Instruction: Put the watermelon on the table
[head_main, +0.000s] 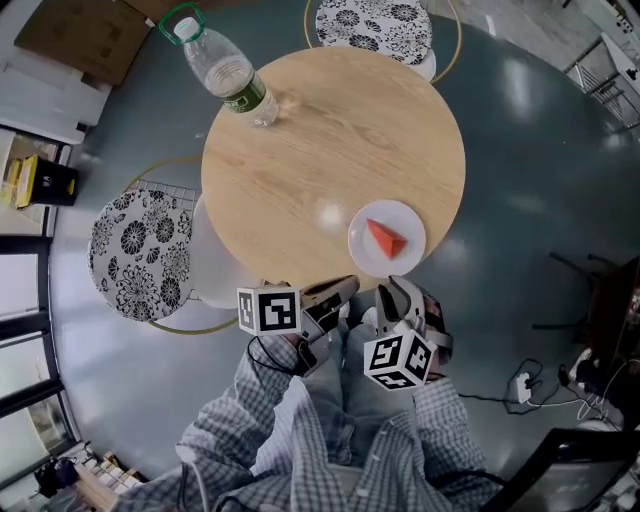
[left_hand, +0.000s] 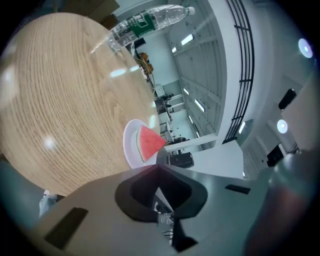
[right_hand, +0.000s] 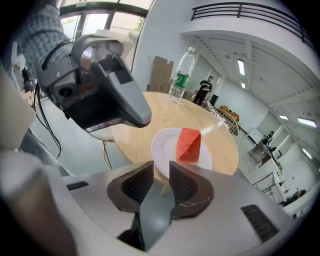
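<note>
Both grippers are low and close together, right in front of the body. The left gripper (head_main: 345, 287) points forward and only slightly down, its jaws pressed tight together with nothing between them. The right gripper (head_main: 397, 292) tips steeply down, its jaws a narrow gap apart and empty. Checked sleeves (head_main: 290, 440) run back from both.

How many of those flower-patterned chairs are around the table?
2. One floral chair sits left of the wooden table; the other at its far edge. More may be hidden.
</note>
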